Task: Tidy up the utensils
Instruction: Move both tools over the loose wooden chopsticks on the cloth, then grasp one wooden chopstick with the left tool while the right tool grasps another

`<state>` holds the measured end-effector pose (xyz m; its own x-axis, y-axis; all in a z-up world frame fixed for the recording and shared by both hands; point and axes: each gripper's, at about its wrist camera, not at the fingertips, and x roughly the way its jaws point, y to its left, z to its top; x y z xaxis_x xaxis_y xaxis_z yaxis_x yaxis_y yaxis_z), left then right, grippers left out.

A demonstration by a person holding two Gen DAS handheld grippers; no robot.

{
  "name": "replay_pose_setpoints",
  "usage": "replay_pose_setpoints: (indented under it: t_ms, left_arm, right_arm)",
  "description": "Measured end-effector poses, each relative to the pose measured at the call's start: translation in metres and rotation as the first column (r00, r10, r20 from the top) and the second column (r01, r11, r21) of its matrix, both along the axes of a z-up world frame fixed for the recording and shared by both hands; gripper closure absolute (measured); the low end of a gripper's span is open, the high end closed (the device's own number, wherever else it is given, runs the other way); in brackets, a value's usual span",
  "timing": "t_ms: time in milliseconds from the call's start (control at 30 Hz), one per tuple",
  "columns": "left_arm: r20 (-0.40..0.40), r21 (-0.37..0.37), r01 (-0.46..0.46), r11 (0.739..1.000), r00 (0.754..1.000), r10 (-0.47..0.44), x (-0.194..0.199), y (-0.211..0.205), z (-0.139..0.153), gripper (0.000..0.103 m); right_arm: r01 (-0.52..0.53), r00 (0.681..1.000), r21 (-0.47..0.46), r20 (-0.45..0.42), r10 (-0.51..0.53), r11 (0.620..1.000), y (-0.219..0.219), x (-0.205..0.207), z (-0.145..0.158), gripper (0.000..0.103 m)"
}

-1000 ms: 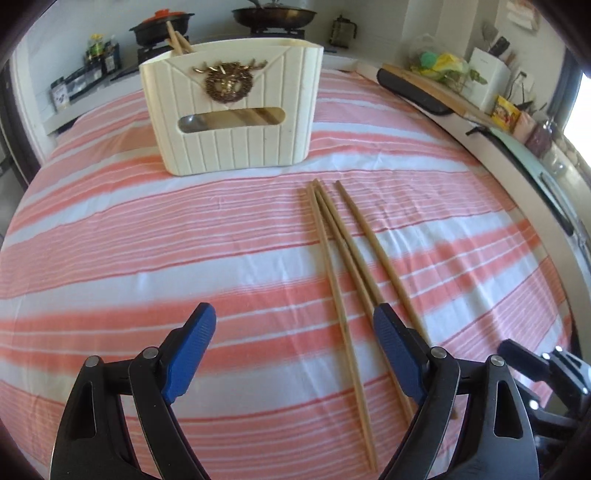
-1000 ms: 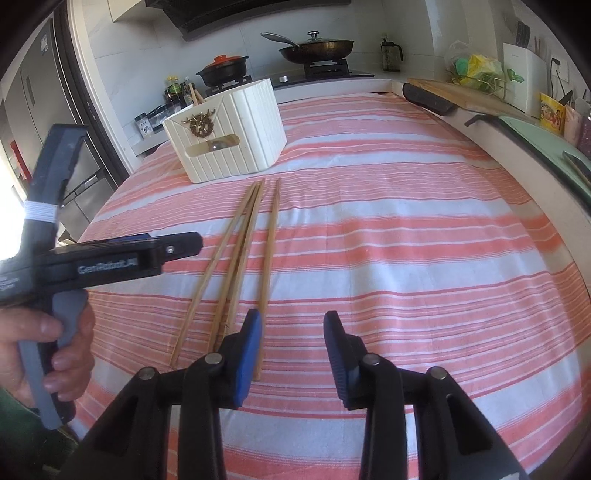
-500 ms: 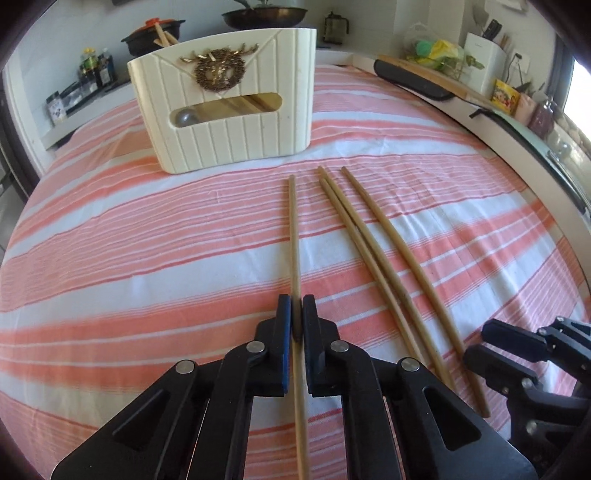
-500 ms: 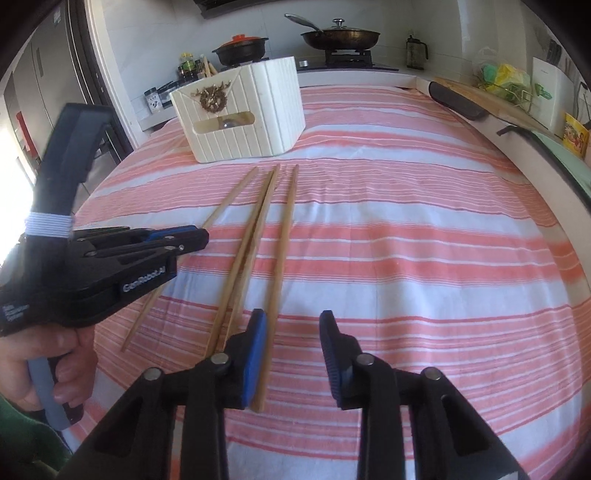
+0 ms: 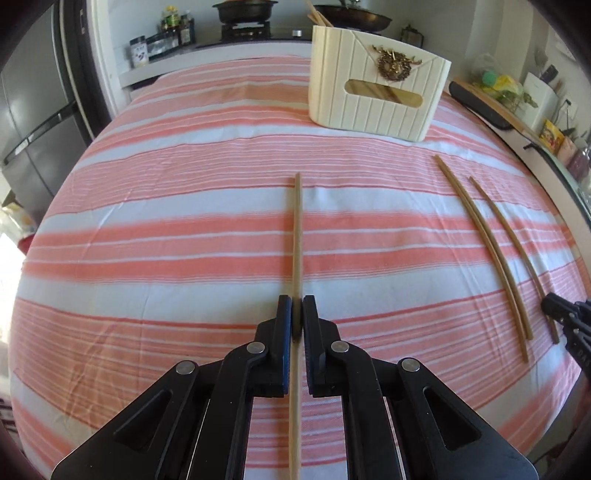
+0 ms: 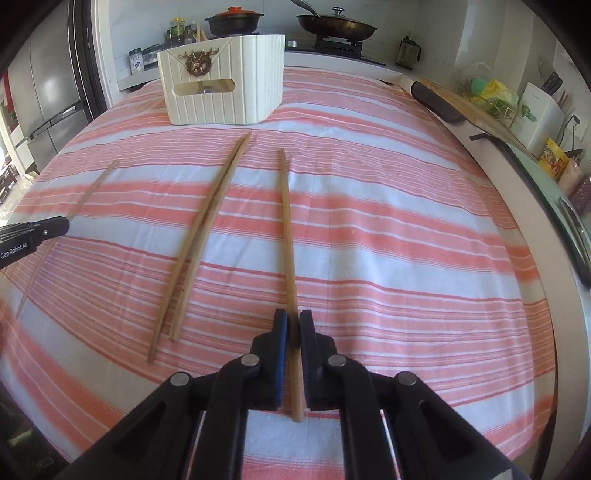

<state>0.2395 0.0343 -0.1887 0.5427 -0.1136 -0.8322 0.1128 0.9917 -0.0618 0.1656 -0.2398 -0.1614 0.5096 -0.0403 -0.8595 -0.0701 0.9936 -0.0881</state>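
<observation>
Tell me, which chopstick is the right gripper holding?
The lone chopstick on the right, pinched by the right gripper. The pair beside it lies untouched, and the left gripper holds another chopstick.

My left gripper (image 5: 296, 317) is black, its fingers (image 5: 283, 332) lined with blue pads, and the chopstick (image 5: 297, 236) between them is pale tan wood. My right gripper (image 6: 291, 332) is the same black with blue pads, around another tan chopstick (image 6: 286, 221). The cloth (image 5: 184, 240) over the worktop is striped salmon-pink and white, broad bands mixed with thin lines. 2 more tan chopsticks (image 6: 199, 240) lie on it. The holder (image 5: 373, 99) is cream with vertical ribs and a dull gold emblem (image 5: 393, 66). A black pot with an orange-red lid (image 6: 234, 11) stands behind.
</observation>
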Motion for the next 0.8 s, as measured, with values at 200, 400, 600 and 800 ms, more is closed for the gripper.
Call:
replay_pose_setpoints:
  t_ms: [200,400,600,800]
  left_arm:
    - [0.006,-0.014,0.03,0.999,1.0,-0.03,-0.003,0.006,0.006,0.045]
    - [-0.008,0.026,0.071,0.997,0.997,-0.071,0.0,0.005,0.005,0.041]
    - [-0.029,0.058,0.082,0.995,0.996,-0.081,0.005,0.008,0.0,0.04]
    - [-0.061,-0.056,0.081,0.995,0.995,-0.085,0.013,0.023,0.008,0.039]
  right_arm:
    - [-0.017,1.0,-0.005,-0.025,0.017,1.0,0.001,0.008,0.003,0.071]
    - [-0.103,0.993,-0.031,-0.067,0.101,0.994,0.015,0.014,0.003,0.07]
    - [-0.124,0.989,-0.03,-0.084,0.121,0.992,0.016,0.025,0.001,0.071]
    - [-0.092,0.99,0.078,-0.103,0.099,0.993,0.001,0.036,0.005,0.071]
